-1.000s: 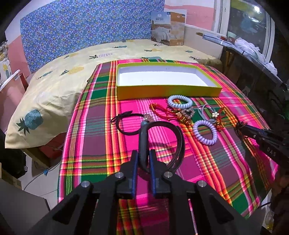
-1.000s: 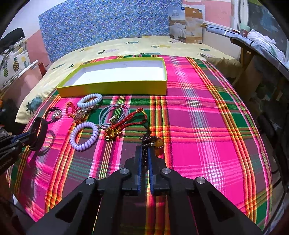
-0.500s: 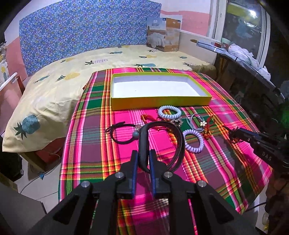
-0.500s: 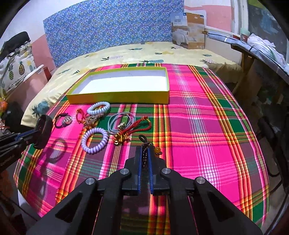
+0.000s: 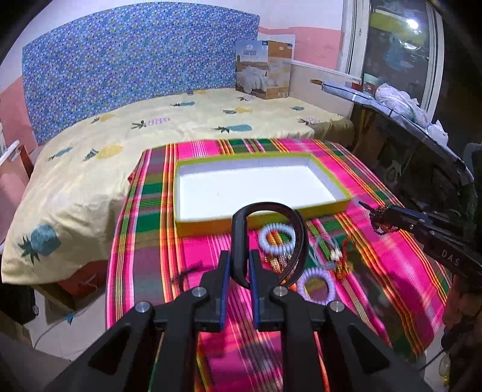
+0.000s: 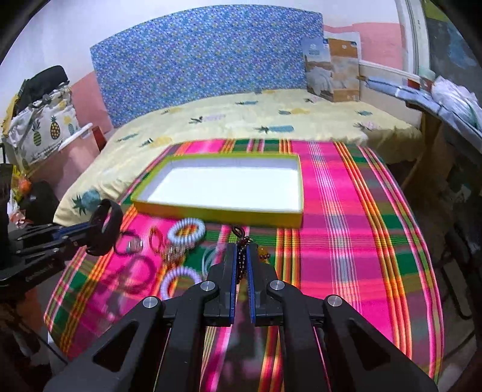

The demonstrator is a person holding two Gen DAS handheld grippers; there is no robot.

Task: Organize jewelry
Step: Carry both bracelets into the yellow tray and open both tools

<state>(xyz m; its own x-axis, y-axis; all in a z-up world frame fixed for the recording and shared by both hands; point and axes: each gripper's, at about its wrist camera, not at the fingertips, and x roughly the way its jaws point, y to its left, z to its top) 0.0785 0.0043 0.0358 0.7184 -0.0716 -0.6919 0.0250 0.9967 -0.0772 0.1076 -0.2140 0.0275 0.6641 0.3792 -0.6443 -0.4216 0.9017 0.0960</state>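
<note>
The plaid cloth (image 5: 144, 229) looks woven and matt. On it, the tray (image 5: 211, 224) seems to be cardboard, with yellow-green walls and a smooth white paper floor. The black band (image 5: 296, 223) is smooth and slightly glossy, like rubber or plastic. The coil bracelets (image 5: 277, 239) look like shiny plastic. The bed sheet (image 5: 90, 169) is soft, matt fabric.

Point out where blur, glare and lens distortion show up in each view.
Left wrist view: plaid cloth and spiral bracelets smear with motion blur, a lamp glares in the window, the headboard bows. Right wrist view: jewelry beside the yellow box is streaked; the edges curve and darken.
</note>
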